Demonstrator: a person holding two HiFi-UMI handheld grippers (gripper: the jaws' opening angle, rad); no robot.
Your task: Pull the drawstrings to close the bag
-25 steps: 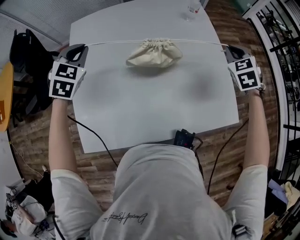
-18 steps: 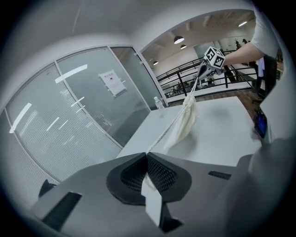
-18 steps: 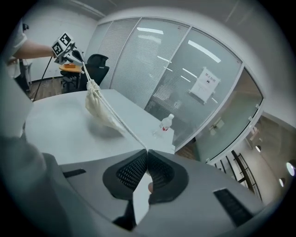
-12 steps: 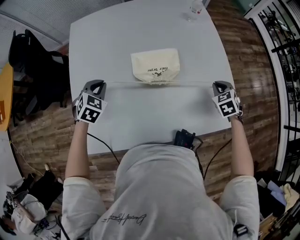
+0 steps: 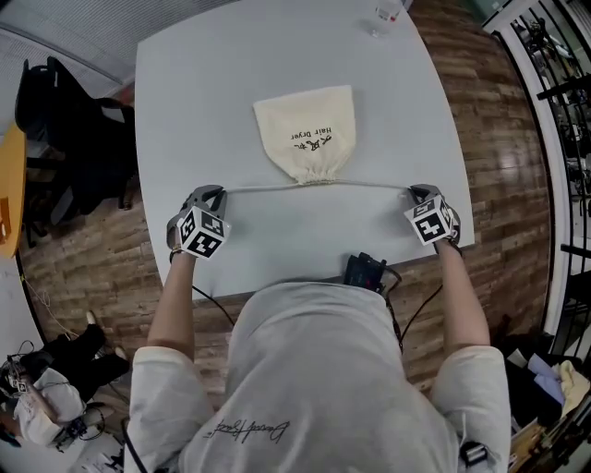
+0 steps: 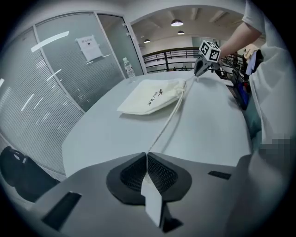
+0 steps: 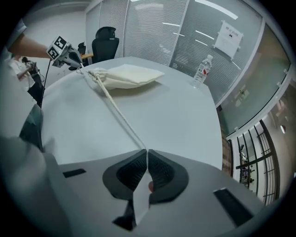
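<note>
Grey tabletop (image 5: pixel 277 83) carries the whole job. The cream cloth bag (image 5: pixel 309 129) lies flat near its middle, with its gathered mouth turned toward the person and its closed end pointing away.

From that mouth the drawstring (image 5: pixel 268 188) runs out to both sides in one nearly straight line, low over the table. The left gripper (image 5: pixel 214 192) is pinched fully shut on one end of it near the table's left edge. The right gripper (image 5: pixel 414 191) is clamped the same way on the other end near the right edge. In each gripper view the cord enters right at the meeting tips.

The mouth looks puckered almost closed, so the step seems close to finished. Doing it well probably means pulling both ends apart evenly and level, so the bag stays centred rather than sliding toward one hand. The grip should hold until the gathers stop tightening. A lopsided tug could drag the light bag across the smooth surface.

Hard to settle:
- Whether a small opening remains in the mouth; it is too small to tell.
- The pale strip behind each pair of jaws, which may be the cord's tail or part of the tool.
- The dark print on the bag, which is too small to read with confidence.
- The water bottle (image 5: pixel 386 14) at the far edge, which is cut off by the frame.
</note>
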